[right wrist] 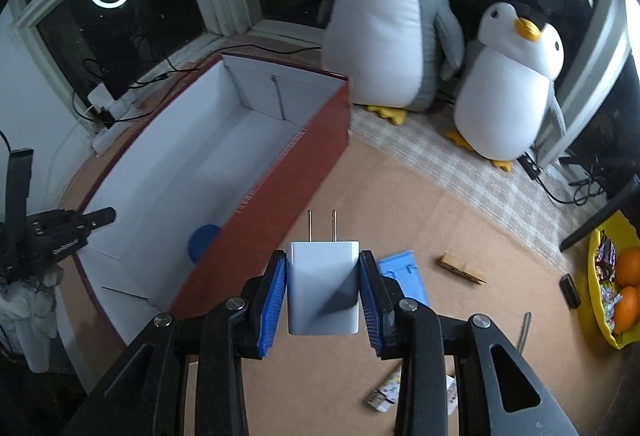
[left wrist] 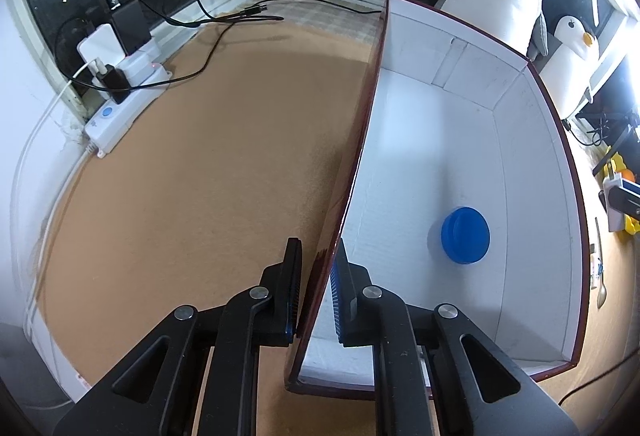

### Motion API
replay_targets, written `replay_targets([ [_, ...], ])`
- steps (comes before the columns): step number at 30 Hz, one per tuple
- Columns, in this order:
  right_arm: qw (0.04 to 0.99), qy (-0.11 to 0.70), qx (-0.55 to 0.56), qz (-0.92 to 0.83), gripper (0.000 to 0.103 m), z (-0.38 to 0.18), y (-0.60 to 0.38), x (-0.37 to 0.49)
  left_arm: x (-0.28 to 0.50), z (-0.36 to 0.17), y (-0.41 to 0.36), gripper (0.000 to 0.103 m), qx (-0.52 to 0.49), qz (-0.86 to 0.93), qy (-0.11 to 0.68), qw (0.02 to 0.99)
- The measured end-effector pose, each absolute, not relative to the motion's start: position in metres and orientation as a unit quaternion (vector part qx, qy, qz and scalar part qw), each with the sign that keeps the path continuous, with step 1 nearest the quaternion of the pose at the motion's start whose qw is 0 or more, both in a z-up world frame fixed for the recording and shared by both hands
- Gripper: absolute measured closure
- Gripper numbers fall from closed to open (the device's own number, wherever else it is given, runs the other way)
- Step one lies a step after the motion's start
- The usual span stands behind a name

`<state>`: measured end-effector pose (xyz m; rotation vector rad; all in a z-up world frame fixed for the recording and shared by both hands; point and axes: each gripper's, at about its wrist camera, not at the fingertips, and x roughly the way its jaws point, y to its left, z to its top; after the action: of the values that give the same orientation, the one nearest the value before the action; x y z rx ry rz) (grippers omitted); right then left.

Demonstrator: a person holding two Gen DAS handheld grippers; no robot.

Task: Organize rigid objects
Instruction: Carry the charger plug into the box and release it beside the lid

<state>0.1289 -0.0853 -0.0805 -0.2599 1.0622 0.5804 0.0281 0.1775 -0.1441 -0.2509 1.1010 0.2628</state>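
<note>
A long red box with a white inside (left wrist: 440, 140) lies on the brown table. My left gripper (left wrist: 316, 276) is shut on the box's left wall (left wrist: 360, 140), one pad on each side. A blue round lid (left wrist: 465, 235) rests on the box floor. In the right wrist view my right gripper (right wrist: 323, 272) is shut on a white plug charger (right wrist: 322, 288), held off the table with its two prongs pointing away. The red box (right wrist: 304, 164) lies ahead and to the left of it, with the blue lid (right wrist: 202, 241) partly hidden behind the near wall. The left gripper (right wrist: 96, 218) shows at the box's left end.
On the table lie a blue flat piece (right wrist: 404, 274), a wooden clothespin (right wrist: 462, 268), a spoon (right wrist: 524, 328) and paper scraps (right wrist: 386, 394). A yellow bowl of oranges and sweets (right wrist: 616, 276) stands right. Two plush penguins (right wrist: 390, 16) sit behind. A power strip with cables (left wrist: 120, 108) lies far left.
</note>
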Motion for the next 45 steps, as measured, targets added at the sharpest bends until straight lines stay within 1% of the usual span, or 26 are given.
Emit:
replay_targets([
  [9,0.795,0.483,-0.161,0.331,0.071,-0.075,0.003,0.092,0.026,-0.143,0.179,0.091,-0.121,0.113,0.512,0.843],
  [14,0.777,0.489,-0.194,0.347,0.071,-0.092,0.042,0.082,0.023,-0.143,0.181,0.091,-0.119,0.111,0.509,0.845],
  [22,0.751,0.513,-0.224,0.351,0.071,-0.122,0.077,0.073,0.021,-0.144,0.183,0.091,-0.12,0.108,0.507,0.846],
  [31,0.745,0.52,-0.229,0.349,0.071,-0.133,0.084,0.072,0.02,-0.145,0.181,0.091,-0.118,0.108,0.51,0.845],
  [33,0.745,0.518,-0.226,0.354,0.066,-0.132,0.082,0.072,0.02,-0.145,0.18,0.091,-0.117,0.108,0.51,0.845],
  [34,0.746,0.516,-0.225,0.355,0.062,-0.13,0.081,0.071,0.019,-0.145,0.18,0.091,-0.117,0.109,0.51,0.845],
  [35,0.748,0.514,-0.224,0.356,0.061,-0.128,0.08,0.071,0.019,-0.145,0.18,0.091,-0.116,0.109,0.511,0.845],
  [45,0.77,0.496,-0.182,0.358,0.061,-0.101,0.056,0.074,0.017,-0.142,0.174,0.091,-0.105,0.117,0.514,0.843],
])
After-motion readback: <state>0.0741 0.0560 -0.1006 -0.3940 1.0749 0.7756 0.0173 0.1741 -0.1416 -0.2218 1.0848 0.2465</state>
